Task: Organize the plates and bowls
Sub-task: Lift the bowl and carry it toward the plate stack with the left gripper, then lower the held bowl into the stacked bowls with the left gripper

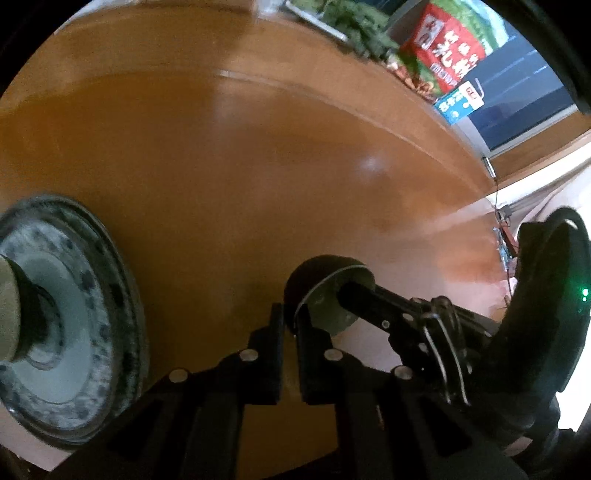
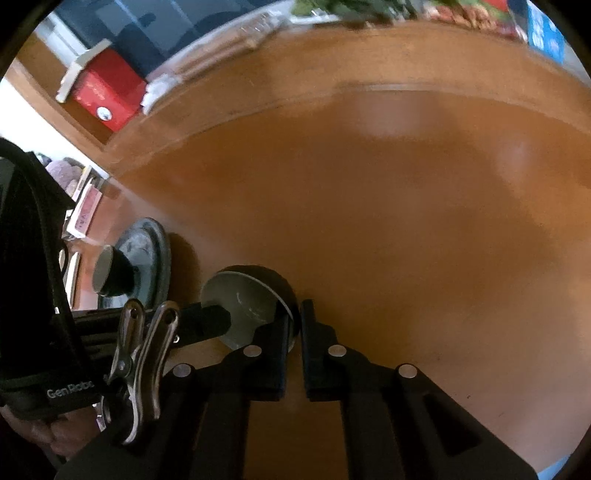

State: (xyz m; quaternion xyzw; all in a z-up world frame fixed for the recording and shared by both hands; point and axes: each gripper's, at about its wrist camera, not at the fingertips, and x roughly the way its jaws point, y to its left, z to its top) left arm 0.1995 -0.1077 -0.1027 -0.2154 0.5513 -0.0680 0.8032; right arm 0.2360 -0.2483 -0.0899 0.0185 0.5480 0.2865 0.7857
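A small dark bowl with a pale inside (image 1: 325, 291) is held between both grippers over the brown table. My left gripper (image 1: 290, 325) is shut on its rim from one side. My right gripper (image 2: 294, 325) is shut on the rim of the same bowl (image 2: 247, 295) from the other side. Each gripper's fingers show in the other's view, reaching into the bowl. A speckled grey plate (image 1: 74, 332) lies to the left with a second small dark bowl (image 2: 110, 273) on it; the plate also shows in the right wrist view (image 2: 155, 251).
The round brown table (image 1: 258, 166) has a raised turntable ring. At its far edge are greens on a tray (image 1: 354, 26), a red carton (image 1: 447, 48) and a red box (image 2: 107, 96). A metal clip (image 2: 144, 362) hangs on the left gripper.
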